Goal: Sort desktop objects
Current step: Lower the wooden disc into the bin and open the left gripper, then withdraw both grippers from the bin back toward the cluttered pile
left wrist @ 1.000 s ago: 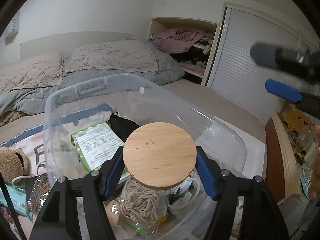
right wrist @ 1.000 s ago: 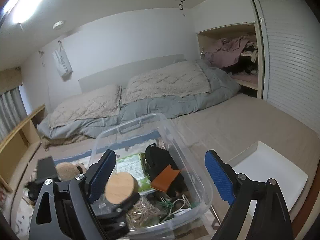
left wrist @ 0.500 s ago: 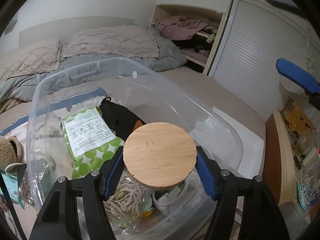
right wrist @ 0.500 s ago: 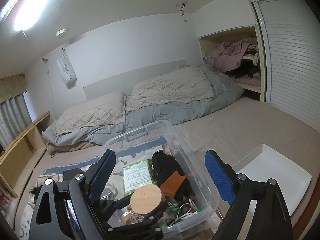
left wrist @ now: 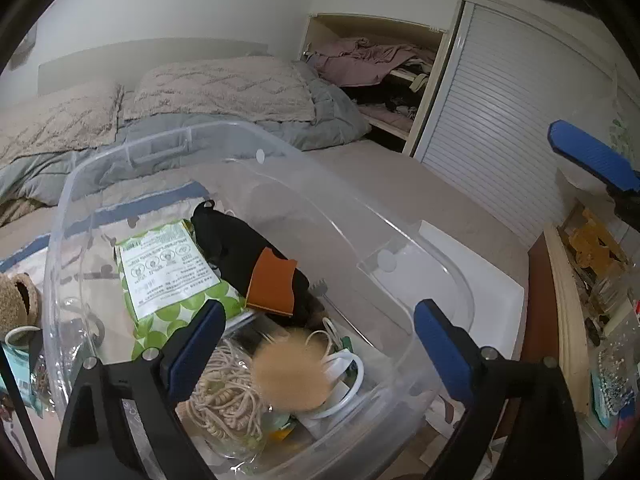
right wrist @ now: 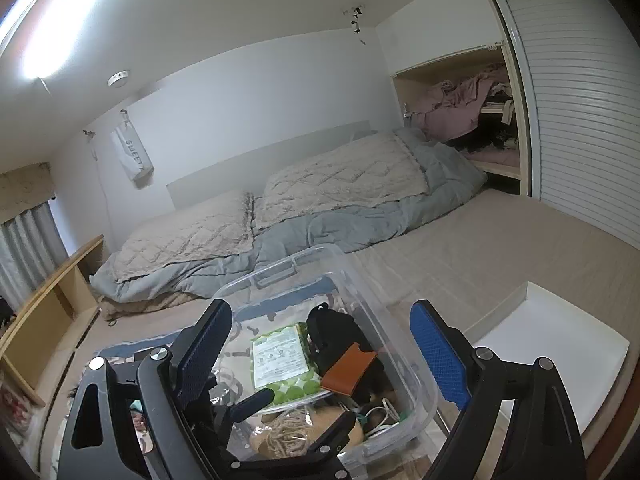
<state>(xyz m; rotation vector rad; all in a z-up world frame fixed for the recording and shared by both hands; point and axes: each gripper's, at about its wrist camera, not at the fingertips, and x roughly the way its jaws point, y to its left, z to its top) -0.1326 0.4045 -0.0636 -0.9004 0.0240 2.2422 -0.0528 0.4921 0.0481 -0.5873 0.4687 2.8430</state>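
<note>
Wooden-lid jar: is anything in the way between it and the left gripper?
Nothing visible is in the way. The left gripper has just been opening its jaws. The wooden-lid jar shows blurred between them, not gripped, inside the clear bin.

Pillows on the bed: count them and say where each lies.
2. One quilted beige pillow lies at the head of the bed on the left; the second quilted beige pillow lies beside it on the right, nearer the open closet. Bedding may hide others.
</note>
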